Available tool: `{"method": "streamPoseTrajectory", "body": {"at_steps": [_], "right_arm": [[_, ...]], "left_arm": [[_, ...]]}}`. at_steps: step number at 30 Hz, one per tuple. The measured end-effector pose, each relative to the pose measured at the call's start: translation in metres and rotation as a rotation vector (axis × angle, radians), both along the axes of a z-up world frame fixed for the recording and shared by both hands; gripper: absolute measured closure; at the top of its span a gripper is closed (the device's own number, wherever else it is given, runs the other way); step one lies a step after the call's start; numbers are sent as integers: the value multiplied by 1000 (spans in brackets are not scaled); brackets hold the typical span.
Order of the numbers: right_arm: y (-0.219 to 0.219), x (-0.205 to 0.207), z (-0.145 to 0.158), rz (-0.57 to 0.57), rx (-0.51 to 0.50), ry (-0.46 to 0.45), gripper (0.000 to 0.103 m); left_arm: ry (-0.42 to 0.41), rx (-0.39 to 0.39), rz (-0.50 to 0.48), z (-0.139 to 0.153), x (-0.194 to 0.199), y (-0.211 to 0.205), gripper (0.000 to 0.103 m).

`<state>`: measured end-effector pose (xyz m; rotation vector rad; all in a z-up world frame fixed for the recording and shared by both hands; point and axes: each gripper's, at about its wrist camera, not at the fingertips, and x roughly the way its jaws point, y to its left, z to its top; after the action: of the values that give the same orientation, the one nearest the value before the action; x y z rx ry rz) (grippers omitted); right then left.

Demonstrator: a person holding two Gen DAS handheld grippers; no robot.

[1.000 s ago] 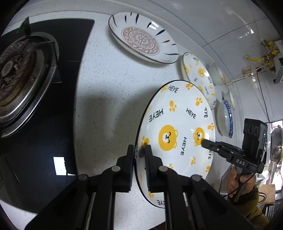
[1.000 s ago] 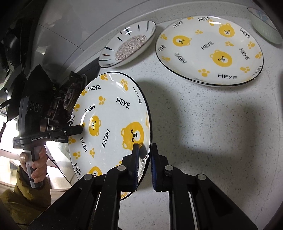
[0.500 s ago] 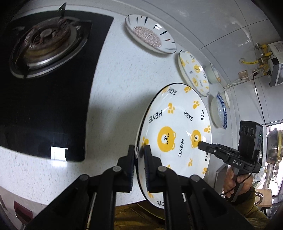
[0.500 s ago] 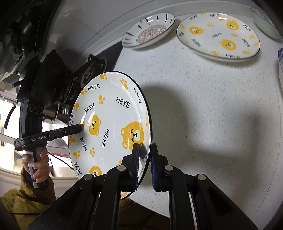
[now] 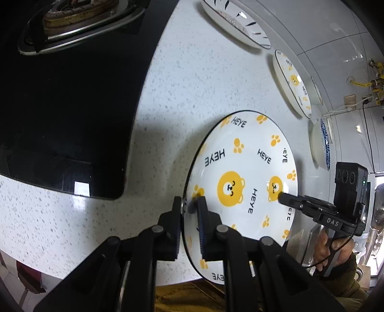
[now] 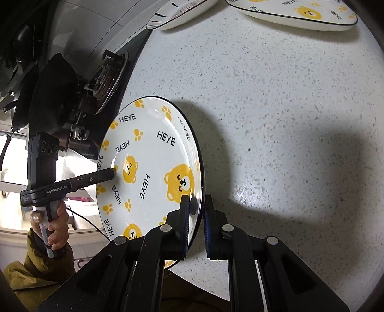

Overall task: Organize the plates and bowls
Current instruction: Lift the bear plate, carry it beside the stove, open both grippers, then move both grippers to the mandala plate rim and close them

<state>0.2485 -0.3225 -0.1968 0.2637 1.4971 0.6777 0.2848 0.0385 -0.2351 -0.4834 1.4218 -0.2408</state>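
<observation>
A white plate with yellow bears and "HEYE" lettering [image 5: 240, 168] [image 6: 148, 153] is held tilted just above the speckled counter [image 5: 204, 84], near its front edge. My left gripper [image 5: 189, 204] [image 6: 111, 171] pinches the plate's left rim; its jaws are opening slightly with the rim still between the pads. On the opposite rim my right gripper [image 6: 196, 204] [image 5: 282, 198] is shut. A matching bear plate [image 5: 291, 81] [image 6: 295, 12] lies at the back of the counter, and a striped plate with a patterned centre [image 5: 237, 21] [image 6: 177, 12] lies beside it.
A black glass stove [image 5: 67, 72] with a burner [image 5: 79, 14] [image 6: 108, 74] takes up the counter's left side. A blue-rimmed bowl [image 5: 321, 146] sits at the far right. A hand [image 6: 56, 230] holds the left gripper's handle. The counter's front edge runs just below the plate.
Both grippers have carried the bear plate back toward the counter's front edge and a little lower. The other plates now sit farther off at the top of both views.
</observation>
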Motion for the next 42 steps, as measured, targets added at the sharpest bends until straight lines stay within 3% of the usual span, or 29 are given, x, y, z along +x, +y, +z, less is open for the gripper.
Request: {"method": "streamPoseTrajectory", "body": {"at_steps": [7, 12, 16, 22, 24, 27, 31, 37, 40, 42], "right_arm": [[2, -3, 0, 17, -3, -15, 92], [-5, -1, 11, 9, -41, -86, 89], [-15, 3, 17, -11, -32, -107, 85], [-28, 9, 31, -48, -18, -152, 79], [-29, 15, 40, -59, -8, -178, 78], [-24, 29, 56, -61, 7, -219, 72], [-16, 55, 79, -65, 12, -294, 63], [-8, 96, 97, -113, 9, -353, 61], [-6, 113, 101, -137, 4, -369, 61], [-4, 123, 103, -147, 3, -378, 61]], "left_arm": [[-71, 60, -26, 5, -1, -3, 89], [-127, 125, -28, 12, -4, -3, 88], [-152, 171, -14, 19, -6, 2, 80], [-199, 151, 5, 44, 0, 14, 79], [-215, 124, -4, 54, 9, 16, 74], [-226, 70, -16, 70, 30, 18, 71], [-256, 57, -47, 88, 61, 14, 70], [-366, 15, -65, 109, 106, 11, 70], [-345, -12, -98, 107, 131, 7, 70], [-357, 24, -115, 105, 148, 4, 70]]}}
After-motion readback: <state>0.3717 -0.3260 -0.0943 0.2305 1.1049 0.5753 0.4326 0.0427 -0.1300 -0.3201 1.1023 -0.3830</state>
